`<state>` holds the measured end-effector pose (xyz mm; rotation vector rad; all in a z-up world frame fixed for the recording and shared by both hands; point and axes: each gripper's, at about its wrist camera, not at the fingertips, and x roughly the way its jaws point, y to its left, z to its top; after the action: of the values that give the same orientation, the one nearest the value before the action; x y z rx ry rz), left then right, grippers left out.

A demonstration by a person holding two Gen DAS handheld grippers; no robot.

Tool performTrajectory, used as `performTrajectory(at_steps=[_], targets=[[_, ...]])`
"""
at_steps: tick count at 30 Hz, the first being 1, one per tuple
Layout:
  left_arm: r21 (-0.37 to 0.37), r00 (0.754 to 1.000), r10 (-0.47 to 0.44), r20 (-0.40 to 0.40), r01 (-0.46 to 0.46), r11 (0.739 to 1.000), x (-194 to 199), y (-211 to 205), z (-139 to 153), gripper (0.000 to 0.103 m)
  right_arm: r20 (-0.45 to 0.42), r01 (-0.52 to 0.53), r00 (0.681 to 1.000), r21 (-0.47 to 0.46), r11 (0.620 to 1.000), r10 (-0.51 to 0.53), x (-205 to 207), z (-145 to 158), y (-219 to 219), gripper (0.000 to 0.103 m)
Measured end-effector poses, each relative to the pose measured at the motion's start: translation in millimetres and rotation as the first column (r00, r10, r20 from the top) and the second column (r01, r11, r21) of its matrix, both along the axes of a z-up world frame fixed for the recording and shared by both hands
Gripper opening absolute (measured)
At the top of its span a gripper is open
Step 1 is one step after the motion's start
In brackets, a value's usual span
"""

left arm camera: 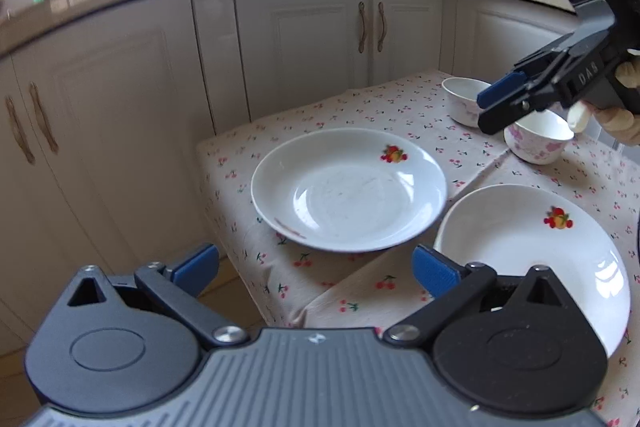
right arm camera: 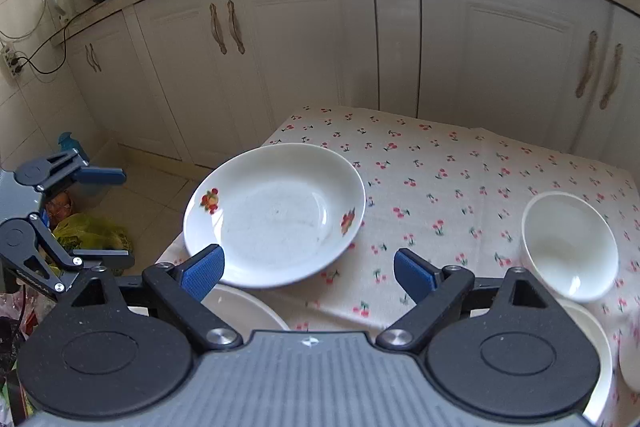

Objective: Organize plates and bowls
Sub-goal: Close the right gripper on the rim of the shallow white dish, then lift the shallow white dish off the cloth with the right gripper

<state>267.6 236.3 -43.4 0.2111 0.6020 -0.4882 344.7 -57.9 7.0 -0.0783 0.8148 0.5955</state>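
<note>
White china on a cherry-print tablecloth [left arm camera: 360, 99]: nothing is stacked yet, as far as I can judge. From my left gripper [left arm camera: 316, 269] I look down at the far plate [left arm camera: 348, 191], which sits near the table's left edge, with the near plate [left arm camera: 532, 259] just beside it to the right, their rims close or perhaps overlapping; I cannot tell which. Behind them stand a plain bowl [left arm camera: 460, 99] and a flowered bowl [left arm camera: 536, 143], close together. My left jaws are spread wide and hold nothing. My right gripper [left arm camera: 496, 103] hangs above the two bowls; in its own camera its jaws are wide apart and empty too.

My worries from here. The far plate [right arm camera: 276, 215] sits close to the table corner, with bare floor below in the right view. If I nudge its rim sideways rather than pinching it, I reckon it slides off. Glazed china is slick, so a shallow pinch on a sloping rim may slip once lifted. The cloth has a fold running between the plates; a finger dragged under a rim could catch it and tug everything along. The plain bowl [right arm camera: 568, 247] lies right of my right fingers, so dropping straight down could clip its rim and tip it. With both grippers this near each other, reaching across risks a knock.
</note>
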Motion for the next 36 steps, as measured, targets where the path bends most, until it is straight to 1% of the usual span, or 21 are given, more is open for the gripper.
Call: performTrajectory(at_steps=[5, 8, 10, 12, 14, 15, 18, 20, 21, 23, 25, 27, 30, 36], targets=[[-0.028, 0.997, -0.08, -0.021, 0.079, 0.996, 23, 7, -17, 0.101, -0.064, 0.005, 0.998, 0.01, 1.0, -0.005, 36, -6, 9, 0.094], [-0.01, 0.989, -0.148, -0.018, 0.148, 0.989, 33, 6, -26, 0.1, -0.092, 0.013, 0.996, 0.006, 1.0, -0.013, 54, -12, 13, 0.092], [-0.002, 0.982, -0.187, -0.031, 0.187, 0.982, 39, 5, -31, 0.1, -0.101, 0.016, 0.995, -0.004, 1.0, -0.016, 64, -15, 16, 0.092], [-0.013, 0.976, -0.21, -0.05, 0.21, 0.978, 44, 8, -37, 0.1, -0.111, 0.014, 0.994, -0.011, 1.0, -0.015, 71, -19, 19, 0.092], [-0.02, 0.975, -0.216, -0.051, 0.215, 0.976, 50, 9, -42, 0.094, -0.128, -0.007, 0.992, -0.022, 1.0, 0.004, 77, -23, 22, 0.09], [-0.032, 0.973, -0.224, -0.055, 0.222, 0.974, 51, 10, -43, 0.094, -0.135, -0.015, 0.991, -0.031, 0.999, 0.011, 80, -25, 24, 0.09], [-0.057, 0.966, -0.25, -0.065, 0.246, 0.968, 58, 7, -47, 0.094, -0.172, -0.044, 0.984, -0.034, 0.998, 0.037, 91, -33, 29, 0.084], [-0.047, 0.962, -0.267, -0.06, 0.264, 0.963, 61, 3, -47, 0.094, -0.199, -0.045, 0.979, -0.023, 0.999, 0.04, 101, -37, 30, 0.083], [-0.049, 0.96, -0.275, -0.06, 0.272, 0.961, 62, 1, -48, 0.094, -0.208, -0.043, 0.977, -0.018, 0.999, 0.038, 106, -39, 31, 0.078], [-0.049, 0.957, -0.284, -0.059, 0.281, 0.958, 65, -2, -49, 0.094, -0.233, -0.044, 0.972, -0.011, 0.999, 0.04, 115, -44, 33, 0.074], [-0.048, 0.954, -0.295, -0.058, 0.292, 0.955, 68, -4, -49, 0.094, -0.261, -0.045, 0.964, -0.007, 0.999, 0.042, 123, -50, 35, 0.061], [-0.046, 0.95, -0.306, -0.056, 0.304, 0.952, 69, -7, -51, 0.094, -0.285, -0.045, 0.957, -0.001, 0.999, 0.043, 129, -55, 36, 0.055], [-0.047, 0.946, -0.319, -0.055, 0.317, 0.947, 70, -9, -52, 0.094, -0.293, -0.04, 0.955, 0.008, 0.999, 0.04, 134, -59, 36, 0.052], [-0.033, 0.942, -0.333, -0.05, 0.332, 0.943, 71, -11, -54, 0.094, -0.328, -0.033, 0.944, 0.034, 0.999, 0.042, 143, -66, 36, 0.049]])
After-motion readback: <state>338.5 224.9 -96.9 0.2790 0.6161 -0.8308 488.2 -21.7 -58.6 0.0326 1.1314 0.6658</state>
